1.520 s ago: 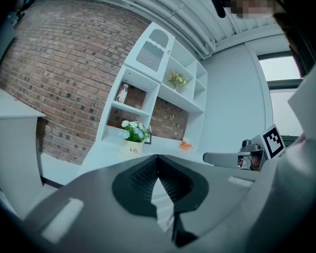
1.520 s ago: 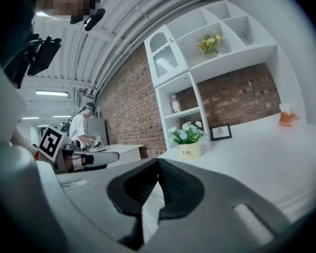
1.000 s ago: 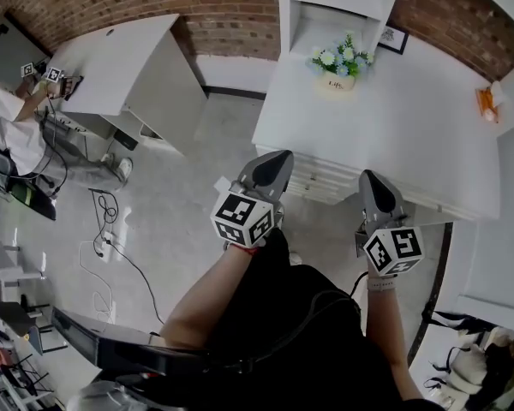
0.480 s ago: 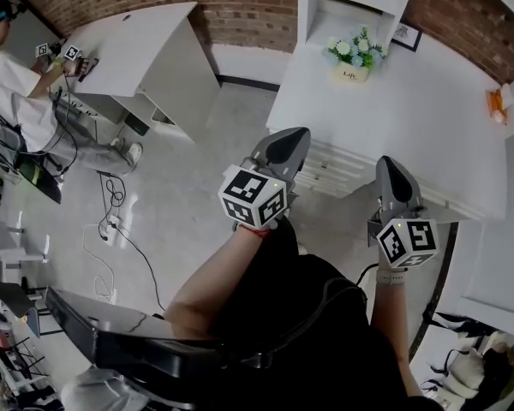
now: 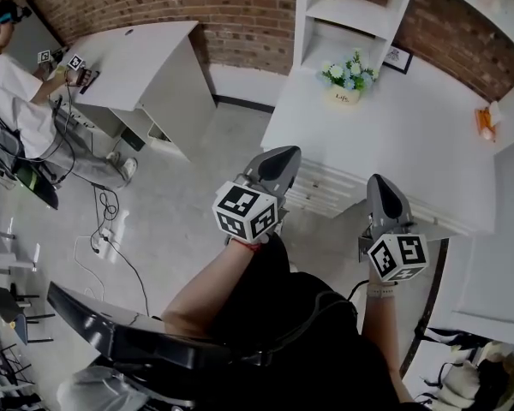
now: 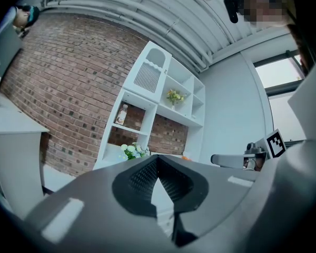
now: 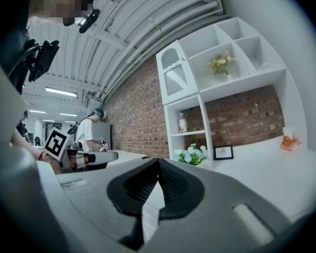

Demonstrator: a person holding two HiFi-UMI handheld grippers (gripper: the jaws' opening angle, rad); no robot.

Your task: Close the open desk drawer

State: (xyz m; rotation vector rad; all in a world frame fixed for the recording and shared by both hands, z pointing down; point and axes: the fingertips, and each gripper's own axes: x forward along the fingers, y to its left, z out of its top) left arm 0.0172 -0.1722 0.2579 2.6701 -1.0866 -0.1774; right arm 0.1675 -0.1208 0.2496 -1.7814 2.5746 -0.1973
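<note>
White desk [image 5: 411,118] with its drawers [image 5: 325,193] up at 12 o'clock, left gripper [image 5: 280,159] and right gripper [image 5: 380,187] at 6, both pinched fully closed, nothing in either.

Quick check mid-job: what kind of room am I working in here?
Probably an office or studio-style workroom: a white desk in front, a brick wall with a white shelf unit against it, and another person working at a second desk.

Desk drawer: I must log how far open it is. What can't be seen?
Head view: the drawer front shows only as slats; the left gripper and right gripper overlap it, opening unclear.
Both gripper views: aimed up at shelves; the fingers fill the bottom, drawer unseen.
</note>
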